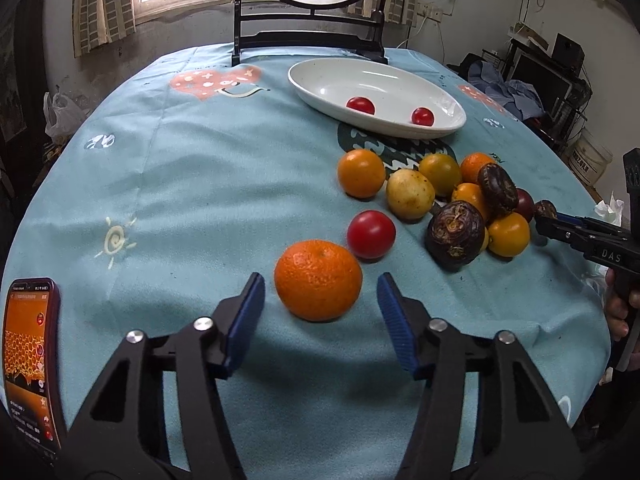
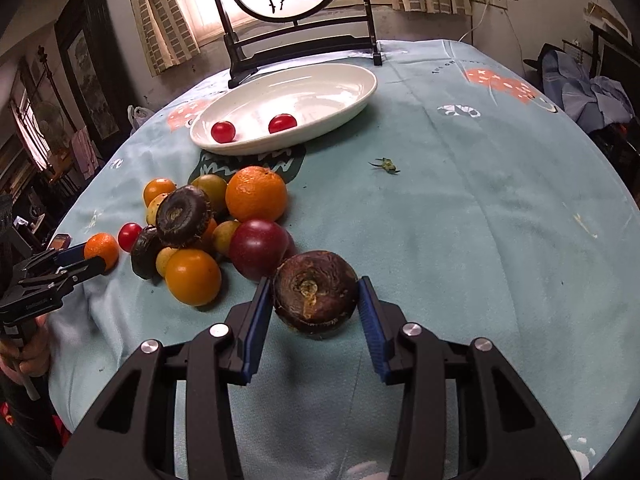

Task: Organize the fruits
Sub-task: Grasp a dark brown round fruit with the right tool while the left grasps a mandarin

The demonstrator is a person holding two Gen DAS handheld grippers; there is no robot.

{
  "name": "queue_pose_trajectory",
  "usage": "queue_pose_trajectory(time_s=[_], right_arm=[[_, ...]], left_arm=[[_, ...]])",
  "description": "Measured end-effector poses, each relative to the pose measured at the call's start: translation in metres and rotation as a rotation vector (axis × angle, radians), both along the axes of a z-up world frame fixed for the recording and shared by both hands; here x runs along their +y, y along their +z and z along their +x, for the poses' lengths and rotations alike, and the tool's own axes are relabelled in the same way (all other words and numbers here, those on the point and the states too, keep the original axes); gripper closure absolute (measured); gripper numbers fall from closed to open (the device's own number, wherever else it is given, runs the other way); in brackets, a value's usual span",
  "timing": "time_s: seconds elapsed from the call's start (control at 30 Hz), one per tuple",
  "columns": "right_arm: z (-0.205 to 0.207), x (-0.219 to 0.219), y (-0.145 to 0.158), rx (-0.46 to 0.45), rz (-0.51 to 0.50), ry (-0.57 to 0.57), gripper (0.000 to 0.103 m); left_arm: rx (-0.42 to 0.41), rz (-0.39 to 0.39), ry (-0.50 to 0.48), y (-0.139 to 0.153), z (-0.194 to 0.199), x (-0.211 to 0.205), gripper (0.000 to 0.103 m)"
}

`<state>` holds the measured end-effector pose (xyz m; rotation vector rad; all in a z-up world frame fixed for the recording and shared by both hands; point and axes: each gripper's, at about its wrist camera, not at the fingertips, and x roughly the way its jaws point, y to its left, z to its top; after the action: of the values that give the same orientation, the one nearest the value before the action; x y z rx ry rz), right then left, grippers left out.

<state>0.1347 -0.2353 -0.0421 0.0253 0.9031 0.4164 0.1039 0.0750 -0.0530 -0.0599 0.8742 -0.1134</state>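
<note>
The bench [image 1: 180, 184], draped in a pale blue patterned cloth, filled both views. At its far edge stood a dark wooden frame [image 2: 296, 46] holding a round painted panel. In front of that lay a white oval dish [image 1: 376, 96] with two cherry tomatoes [image 1: 361, 105] inside.

Nearer, a heap of fruits [image 2: 208, 232] crowded together on the cloth: small oranges, yellow ones, a dark red one and brown water chestnuts. A phone [image 1: 30, 360] with a lit screen lay at the lower left of the left wrist view.

The left tool [image 1: 320, 292] had its blue pads either side of a mandarin [image 1: 318, 285] resting on the cloth, with a gap on each side, so it was apart and not gripping. A red tomato [image 1: 371, 234] sat just beyond the mandarin.

The right tool [image 2: 314, 300] was clamped on a brown water chestnut [image 2: 315, 298], both pads pressing its sides, at the near edge of the heap beside the dark red fruit [image 2: 258, 248].
</note>
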Motion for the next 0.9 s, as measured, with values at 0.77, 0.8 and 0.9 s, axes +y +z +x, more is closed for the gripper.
queue_pose_trajectory(time_s=[0.77,0.8,0.9], right_arm=[[-0.002,-0.006,0.003,-0.010,0.050,0.005,0.059],[-0.003,-0.007,0.004,-0.016,0.060,0.007,0.059],[-0.007,-0.009,0.009,-0.044,0.086,0.017,0.059]], left_arm=[[0.053,-0.008,0.029,-0.004,0.016,0.000,0.059],[0.046,-0.019,0.034,-0.003,0.016,0.001,0.059],[0.015,-0.028,0.042,0.005,0.019,0.002,0.059]])
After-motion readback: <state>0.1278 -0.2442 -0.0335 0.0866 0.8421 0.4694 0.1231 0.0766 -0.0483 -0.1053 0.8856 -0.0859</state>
